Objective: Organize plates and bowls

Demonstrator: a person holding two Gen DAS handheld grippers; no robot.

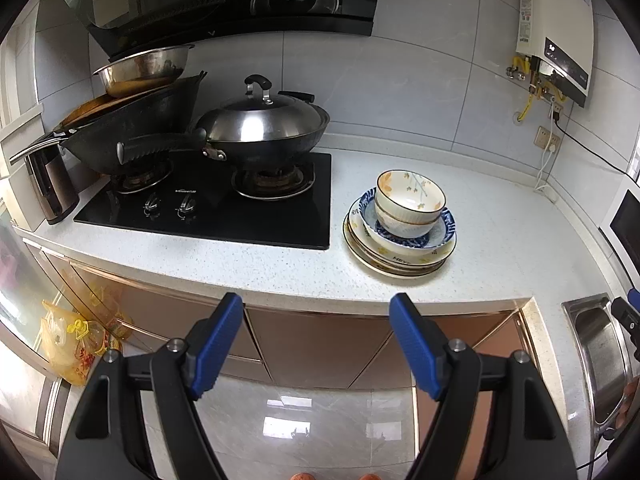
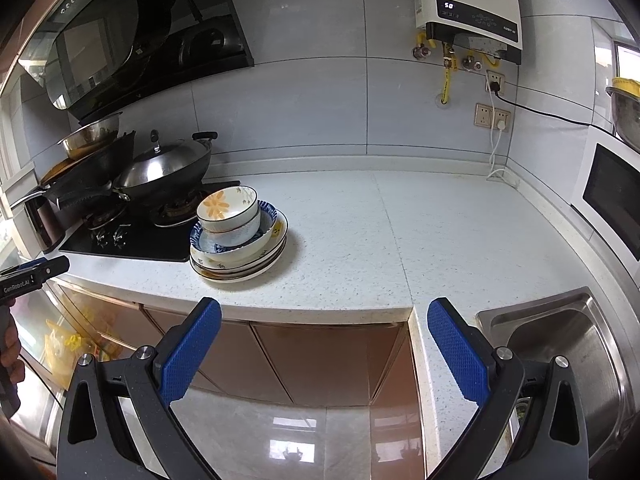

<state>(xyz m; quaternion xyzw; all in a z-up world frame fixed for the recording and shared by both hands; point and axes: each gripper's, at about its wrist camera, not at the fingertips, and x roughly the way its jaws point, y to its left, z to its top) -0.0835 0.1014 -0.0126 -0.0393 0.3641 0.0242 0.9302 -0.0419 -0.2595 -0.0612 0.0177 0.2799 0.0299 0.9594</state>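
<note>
A stack of dishes stands on the white countertop [image 1: 256, 264] just right of the hob. Two cream bowls with yellow flowers [image 1: 410, 200] [image 2: 228, 210] sit nested in a blue-patterned bowl [image 1: 442, 236] [image 2: 266, 216], on several flat plates [image 1: 384, 258] [image 2: 236, 270]. My left gripper [image 1: 316, 320] is open and empty, held in front of the counter edge, below and left of the stack. My right gripper [image 2: 324, 324] is open and empty, in front of the counter edge to the right of the stack. The left gripper's side shows at the left edge of the right wrist view [image 2: 32, 276].
A black gas hob [image 1: 208, 208] carries a lidded wok [image 1: 260, 128] and a second wok with a steel basin [image 1: 144, 68] on it. A steel sink [image 2: 568, 360] lies at the right. A microwave [image 2: 612, 200], a wall water heater [image 2: 468, 4] and cables stand behind. Cabinet doors [image 2: 312, 360] are below.
</note>
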